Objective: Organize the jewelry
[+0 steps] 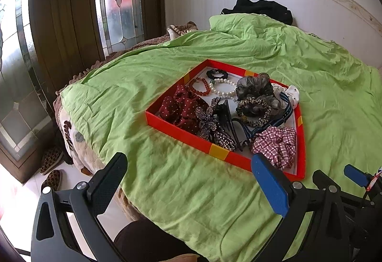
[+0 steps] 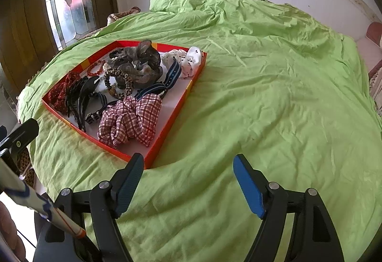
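- Jewelry tray heaped on green duvet, scrunchies tangled with pearl bracelet.
- Left gripper and right gripper fingers spread, empty.
- Could snag neighbours, tip tray.

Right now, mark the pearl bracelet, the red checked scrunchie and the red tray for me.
pearl bracelet (image 1: 224, 89): left wrist view, on its beads nearest the camera.
red checked scrunchie (image 2: 130, 121): right wrist view, middle of the fabric.
red tray (image 1: 188, 139): left wrist view, on its near wall.

- tray: red w/ yellow blocks
- scrunchie nearest left gripper: red-white check
- bow: maroon, white dots
- bedspread: lime green
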Motion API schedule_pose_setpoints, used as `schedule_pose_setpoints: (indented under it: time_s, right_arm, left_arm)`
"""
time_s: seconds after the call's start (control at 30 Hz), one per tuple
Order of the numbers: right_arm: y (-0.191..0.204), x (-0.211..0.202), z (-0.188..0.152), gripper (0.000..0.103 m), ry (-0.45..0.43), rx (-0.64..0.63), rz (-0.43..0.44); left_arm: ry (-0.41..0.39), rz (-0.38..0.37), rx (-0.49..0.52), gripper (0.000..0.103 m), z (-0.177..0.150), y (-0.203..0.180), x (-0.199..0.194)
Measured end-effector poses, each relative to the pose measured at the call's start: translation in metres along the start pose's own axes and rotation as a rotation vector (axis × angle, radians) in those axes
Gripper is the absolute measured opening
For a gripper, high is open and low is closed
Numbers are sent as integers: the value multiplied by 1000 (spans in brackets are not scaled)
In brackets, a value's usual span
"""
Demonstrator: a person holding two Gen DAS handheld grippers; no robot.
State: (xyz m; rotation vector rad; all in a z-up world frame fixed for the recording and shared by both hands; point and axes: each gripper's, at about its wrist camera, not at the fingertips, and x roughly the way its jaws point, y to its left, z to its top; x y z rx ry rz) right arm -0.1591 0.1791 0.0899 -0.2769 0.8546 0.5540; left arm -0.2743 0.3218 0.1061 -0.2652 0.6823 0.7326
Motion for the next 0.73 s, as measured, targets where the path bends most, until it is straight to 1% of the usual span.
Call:
schedule_pose_setpoints:
  time_s: [0.47,0.73]
  right_arm:
    - [3,-2,2,82,-9,-3,1]
    - [-16,-5,-1,83,-7,44,7]
  left_arm:
    - [2,-2,1,103,1,1,1]
    - [-28,19,28,103,0,-10,-8]
